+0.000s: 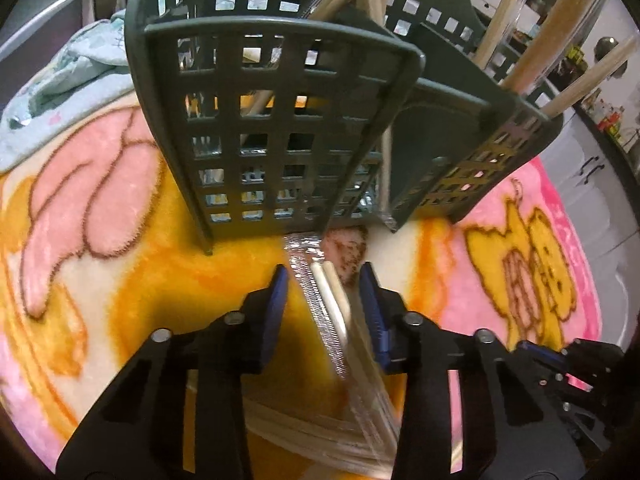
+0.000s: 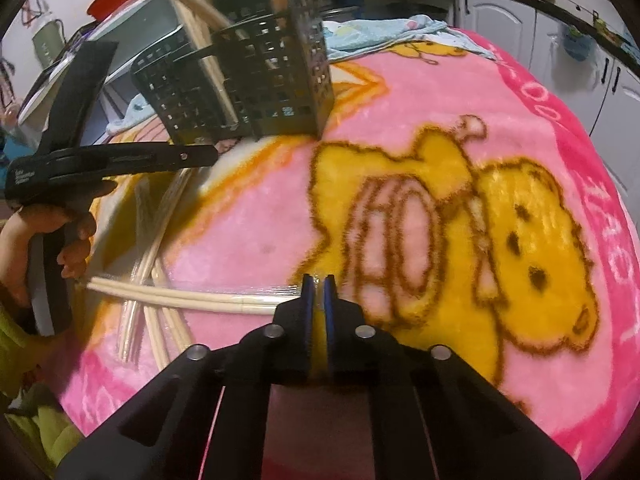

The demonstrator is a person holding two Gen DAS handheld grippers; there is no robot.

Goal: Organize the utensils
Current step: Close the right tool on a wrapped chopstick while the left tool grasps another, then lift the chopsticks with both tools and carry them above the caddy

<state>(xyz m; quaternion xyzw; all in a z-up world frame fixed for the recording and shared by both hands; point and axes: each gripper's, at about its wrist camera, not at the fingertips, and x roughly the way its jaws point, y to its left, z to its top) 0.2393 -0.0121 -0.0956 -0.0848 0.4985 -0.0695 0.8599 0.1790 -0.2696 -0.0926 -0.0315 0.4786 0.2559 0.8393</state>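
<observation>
2 claws: both low over a pink and yellow blanket (image 2: 400, 128), each at a wrapped pair of chopsticks.
Holder: dark green slotted utensil basket (image 1: 280, 120) stands at the far side, several chopsticks already upright in it.
Loose stock: more wrapped chopstick pairs (image 2: 152, 248) lie crossed on the blanket, near left in the right wrist view.
Left claw (image 1: 323, 300): narrowed around a wrapped pair (image 1: 332, 304) lying just near the basket; the right pad looks on the wrapper, the left one seems a little apart, so the grip is likely not complete.
Right claw (image 2: 319, 284): pads nearly together, seemingly pinching the clear wrapper end of a pair (image 2: 192, 298) stretching left.
Doing it well: grip the sticks themselves, not only the slippery film; lift level, tilt upright, then lower into a free compartment.
</observation>
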